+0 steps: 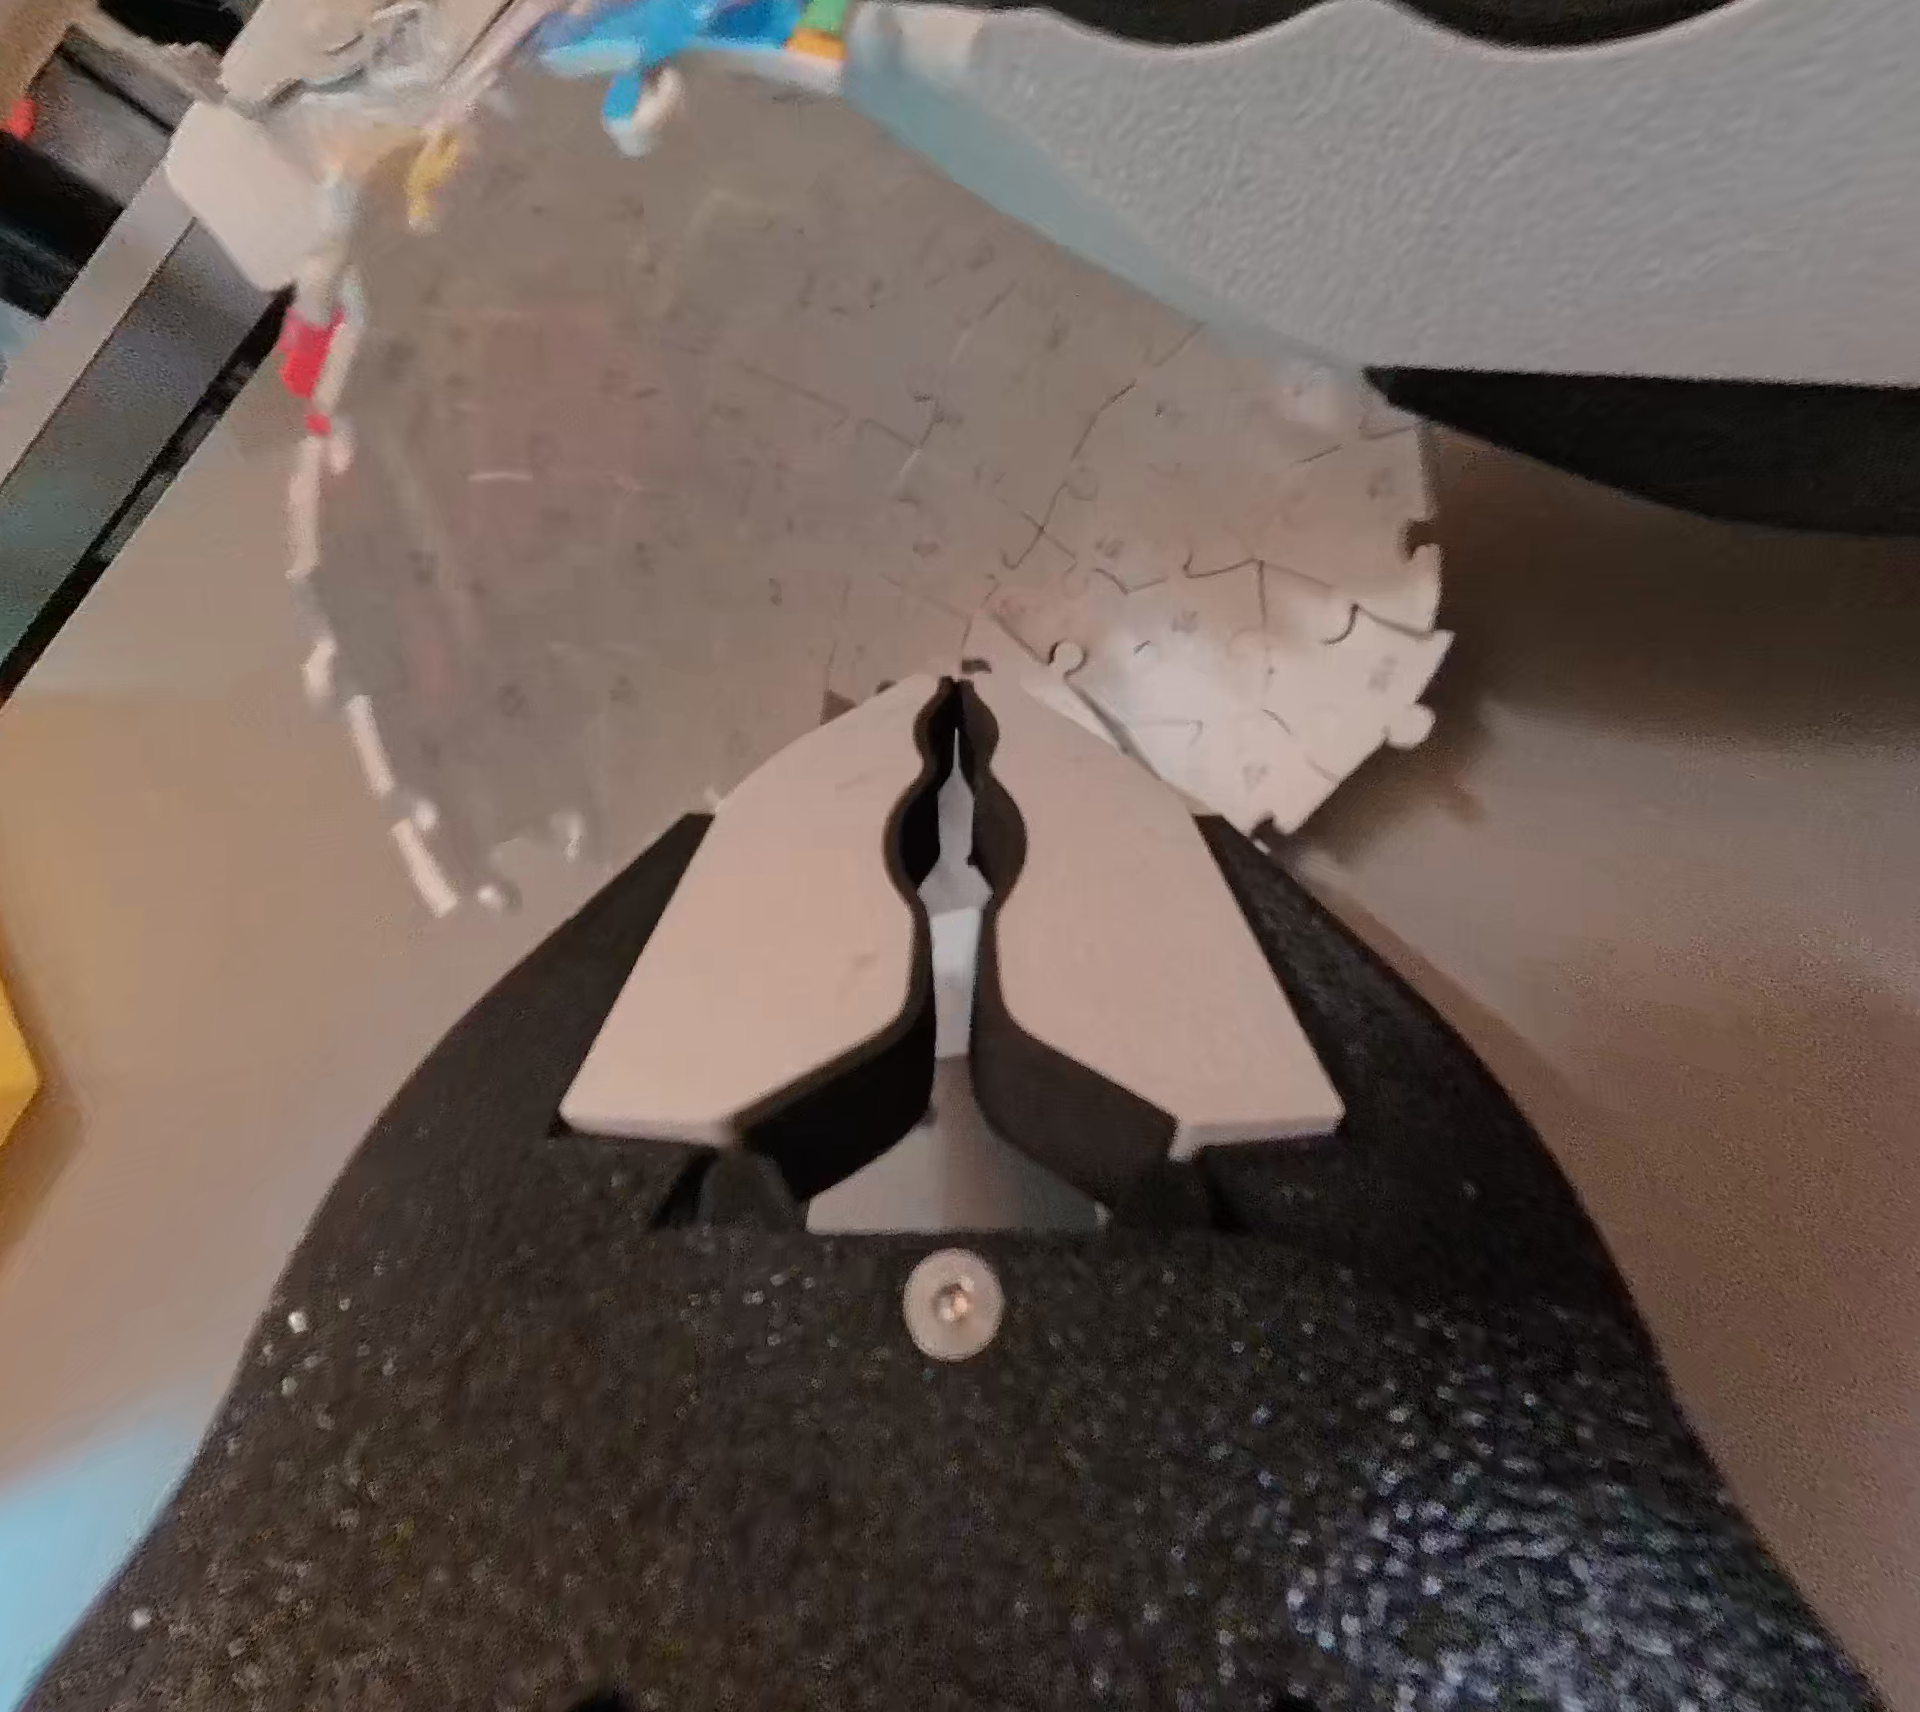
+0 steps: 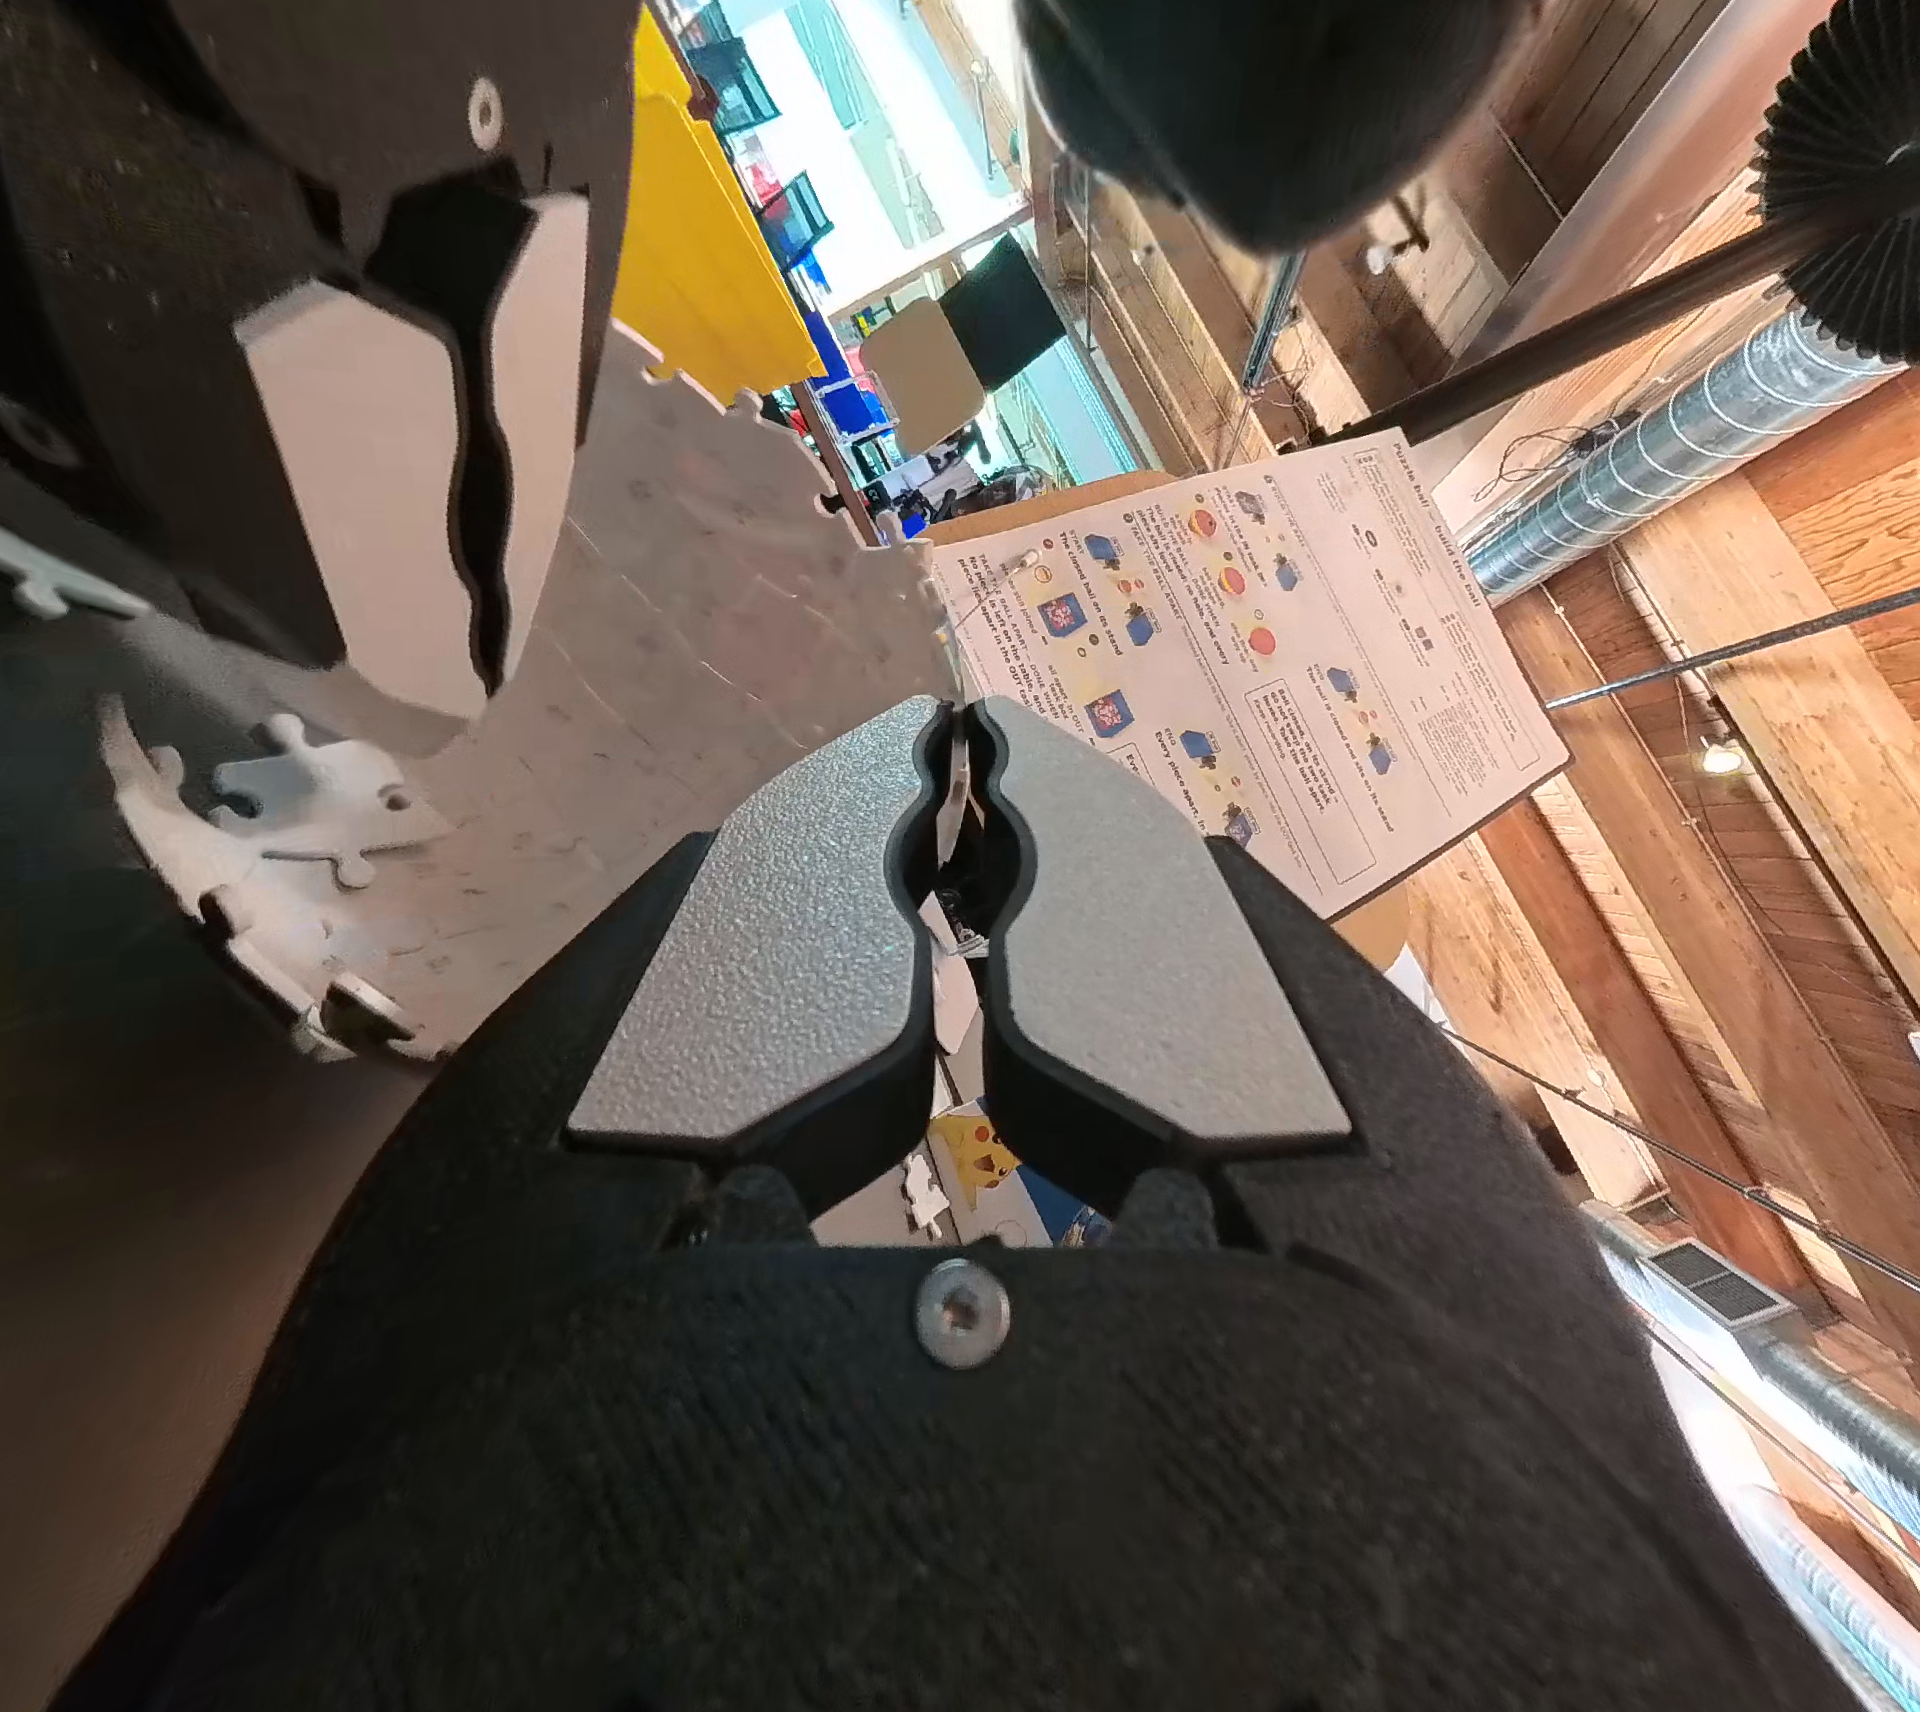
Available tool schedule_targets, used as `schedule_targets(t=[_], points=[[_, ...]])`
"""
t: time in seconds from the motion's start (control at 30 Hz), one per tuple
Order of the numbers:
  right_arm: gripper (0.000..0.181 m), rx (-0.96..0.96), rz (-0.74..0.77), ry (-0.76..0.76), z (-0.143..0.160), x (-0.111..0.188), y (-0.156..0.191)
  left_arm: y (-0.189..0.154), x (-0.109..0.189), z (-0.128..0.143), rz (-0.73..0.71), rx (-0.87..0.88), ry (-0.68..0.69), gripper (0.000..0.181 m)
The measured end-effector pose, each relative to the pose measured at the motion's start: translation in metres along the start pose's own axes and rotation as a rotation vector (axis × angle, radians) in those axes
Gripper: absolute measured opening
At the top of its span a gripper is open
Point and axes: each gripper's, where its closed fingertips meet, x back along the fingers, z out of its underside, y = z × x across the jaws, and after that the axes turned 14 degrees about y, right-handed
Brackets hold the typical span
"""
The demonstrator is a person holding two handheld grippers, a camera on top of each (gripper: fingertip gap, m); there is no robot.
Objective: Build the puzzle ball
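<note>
Your half-built puzzle ball [image 1: 790, 457], a curved shell of interlocked pale pieces, hangs in the air between your two grippers, above the brown counter [image 1: 1662, 831]. Your left gripper [image 1: 956, 696] has its fingers pinched tight on the shell's jagged edge, and your right gripper [image 2: 961, 712] pinches another edge likewise. An instruction sheet [image 2: 1247, 654] stands just beyond.
</note>
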Motion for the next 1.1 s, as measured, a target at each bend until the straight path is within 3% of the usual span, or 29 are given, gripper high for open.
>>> schedule_targets(t=[0.23,0.43,0.73,1.1], points=[[0.003,0.012,0.001,-0.013,-0.005,0.003,0.002,-0.003,-0.007,0.017,0.006,0.028,0.076,0.000],[0.003,-0.008,-0.003,-0.010,-0.005,0.004,0.002,-0.006,-0.008,-0.003,-0.009,-0.006,-0.026,0.000],[0.003,-0.030,-0.007,-0.008,-0.004,0.005,0.002,-0.004,-0.021,-0.004,-0.019,-0.020,0.039,0.000],[0.003,-0.041,-0.007,-0.001,-0.002,0.004,0.001,-0.005,-0.021,-0.001,0.028,0.101,0.101,0.000]])
